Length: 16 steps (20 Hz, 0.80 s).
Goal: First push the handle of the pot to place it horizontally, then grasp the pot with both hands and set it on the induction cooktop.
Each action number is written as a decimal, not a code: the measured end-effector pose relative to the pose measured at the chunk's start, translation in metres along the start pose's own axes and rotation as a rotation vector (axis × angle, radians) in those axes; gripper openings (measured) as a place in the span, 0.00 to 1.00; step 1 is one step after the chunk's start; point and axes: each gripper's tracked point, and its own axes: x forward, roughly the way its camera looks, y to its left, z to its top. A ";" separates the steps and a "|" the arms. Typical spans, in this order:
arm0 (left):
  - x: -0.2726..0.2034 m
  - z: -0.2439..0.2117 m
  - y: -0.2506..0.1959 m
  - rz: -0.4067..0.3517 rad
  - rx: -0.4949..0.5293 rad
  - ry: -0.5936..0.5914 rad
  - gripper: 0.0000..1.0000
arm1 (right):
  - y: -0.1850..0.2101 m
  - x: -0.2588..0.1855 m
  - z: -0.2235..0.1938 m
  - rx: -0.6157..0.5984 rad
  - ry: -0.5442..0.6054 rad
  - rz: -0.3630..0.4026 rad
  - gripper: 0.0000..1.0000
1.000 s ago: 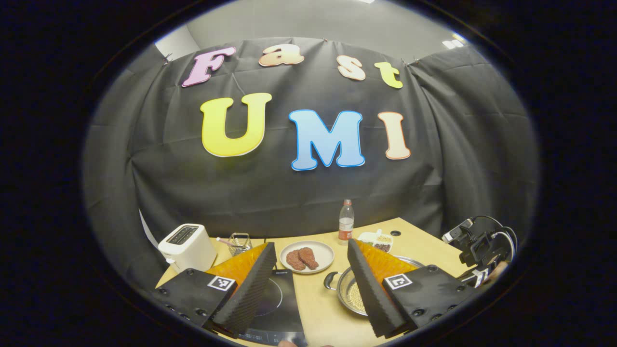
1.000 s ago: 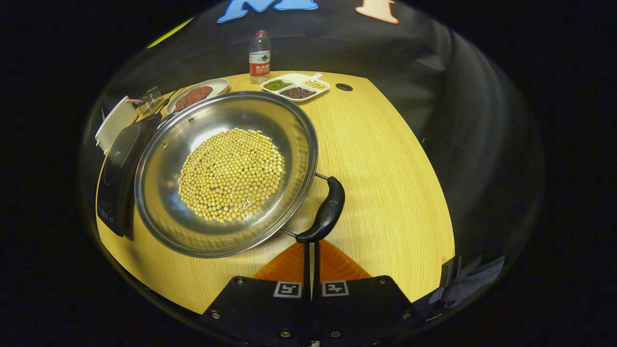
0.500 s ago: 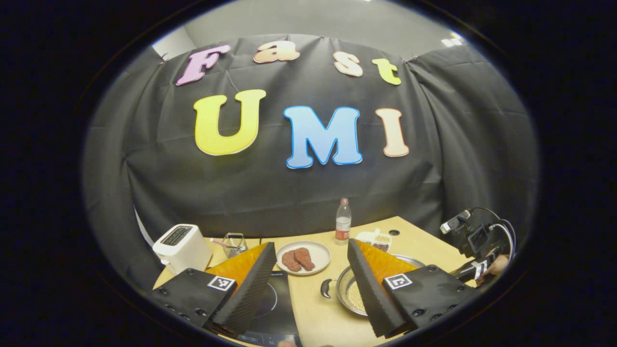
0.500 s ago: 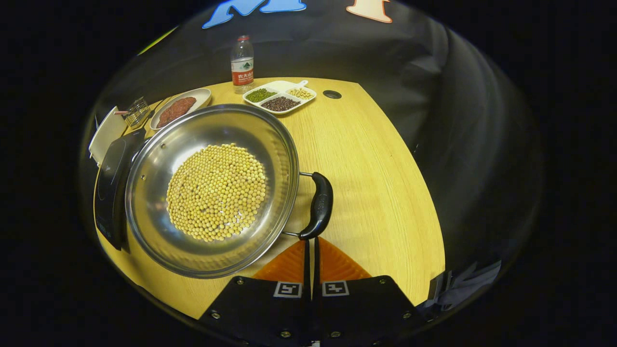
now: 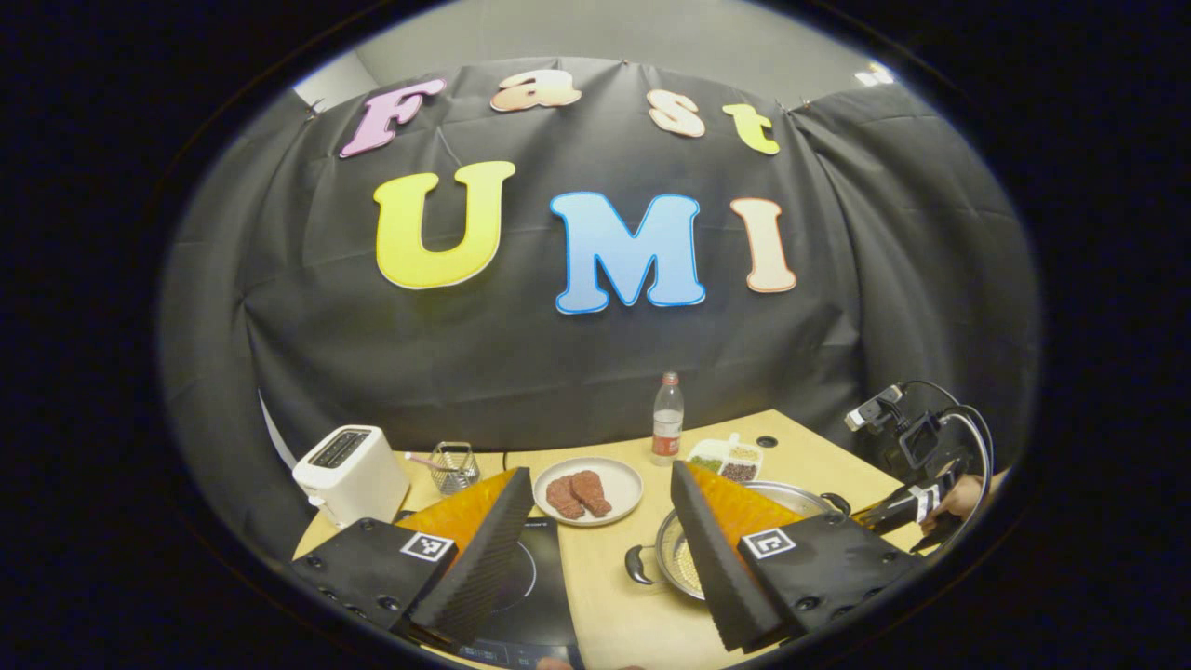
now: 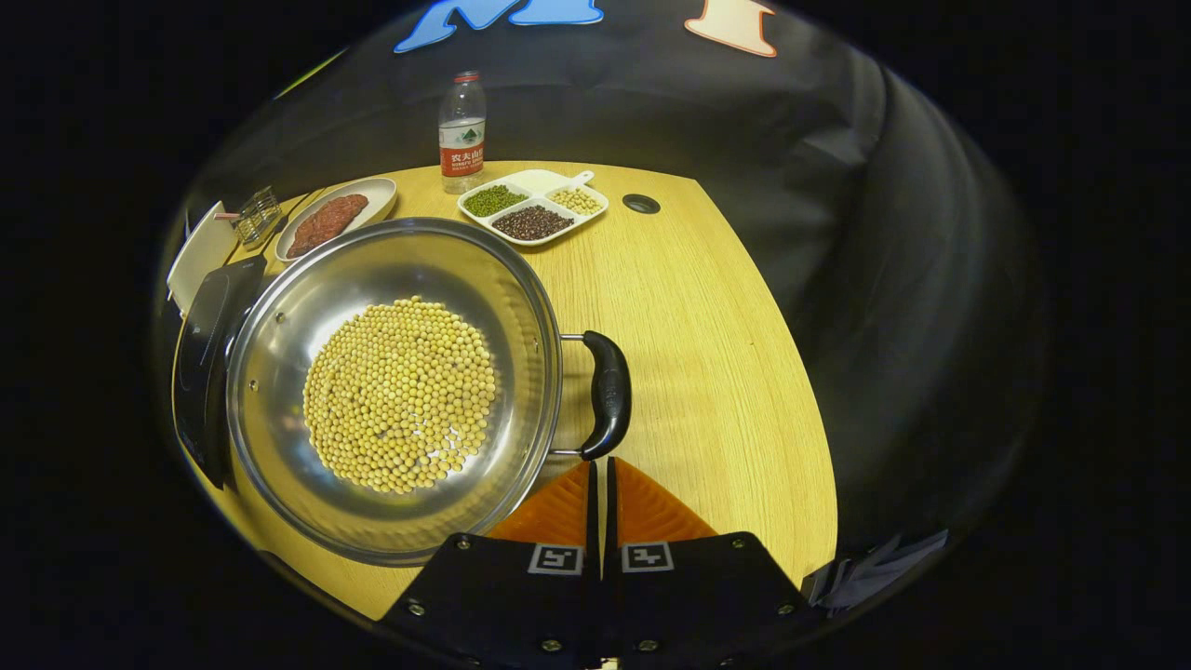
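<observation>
The pot, steel and holding a layer of yellow beans, sat on the wooden counter just beside the induction cooktop, not on it. Its near black handle lay lengthwise ahead of the right claw, whose fingers were pressed together with their tips at the handle's near end, gripping nothing. The left claw was held above the counter with its fingers spread wide, the cooktop under one finger and the pot's rim behind the other. Farther back stood a water bottle, a divided dish of beans, a plate of meat and a white toaster.
</observation>
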 end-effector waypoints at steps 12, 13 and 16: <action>-0.025 0.001 0.004 -0.024 -0.029 -0.032 0.97 | -0.001 -0.058 0.016 0.097 -0.182 0.047 0.31; -0.029 0.002 0.000 -0.044 -0.044 -0.037 0.97 | 0.001 -0.071 0.018 0.109 -0.219 0.062 0.54; -0.034 -0.006 -0.014 -0.095 -0.087 -0.028 0.99 | 0.003 -0.107 0.029 0.147 -0.341 0.073 0.98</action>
